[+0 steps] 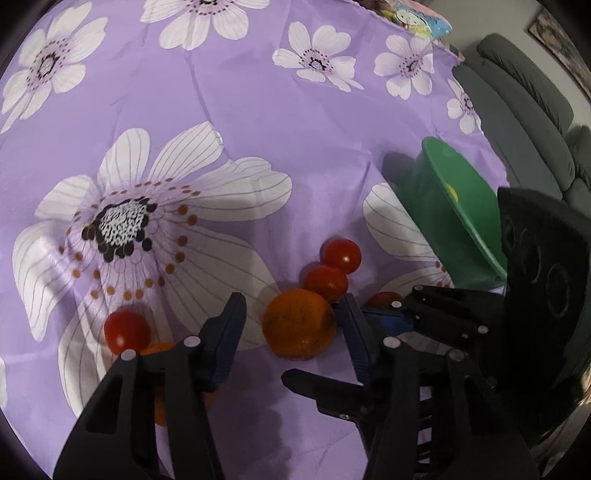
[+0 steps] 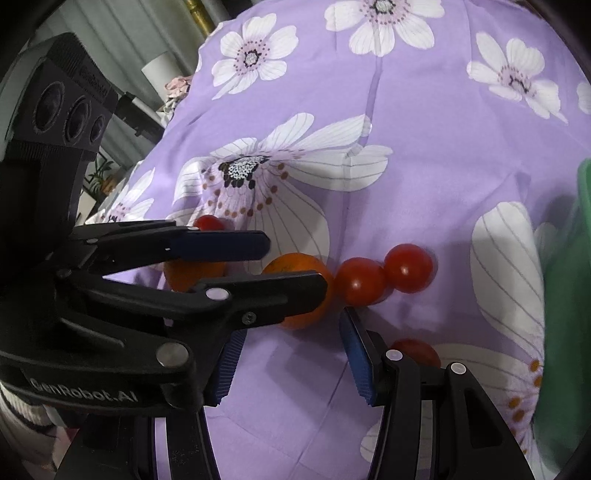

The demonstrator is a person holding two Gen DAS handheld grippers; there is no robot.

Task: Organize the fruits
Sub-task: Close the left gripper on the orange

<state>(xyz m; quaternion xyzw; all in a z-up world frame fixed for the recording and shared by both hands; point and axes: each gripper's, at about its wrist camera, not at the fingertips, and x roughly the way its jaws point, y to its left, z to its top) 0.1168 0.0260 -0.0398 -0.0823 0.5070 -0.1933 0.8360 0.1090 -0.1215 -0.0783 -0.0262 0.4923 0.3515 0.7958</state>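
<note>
With both my left tool (image 1: 291, 328) and right tool (image 2: 288, 358) spread and empty, the orange (image 1: 299, 325) and tomatoes (image 1: 341, 255) lie outside the green bowl (image 1: 436, 206).

Flowered purple cloth (image 1: 258, 110) under fruits, green bowl (image 1: 443, 206).

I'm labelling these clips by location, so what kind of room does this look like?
Probably a home living room. A grey sofa stands beyond the table's purple flowered tablecloth, a framed picture hangs on the wall, and curtains and a houseplant show in the right wrist view.
</note>
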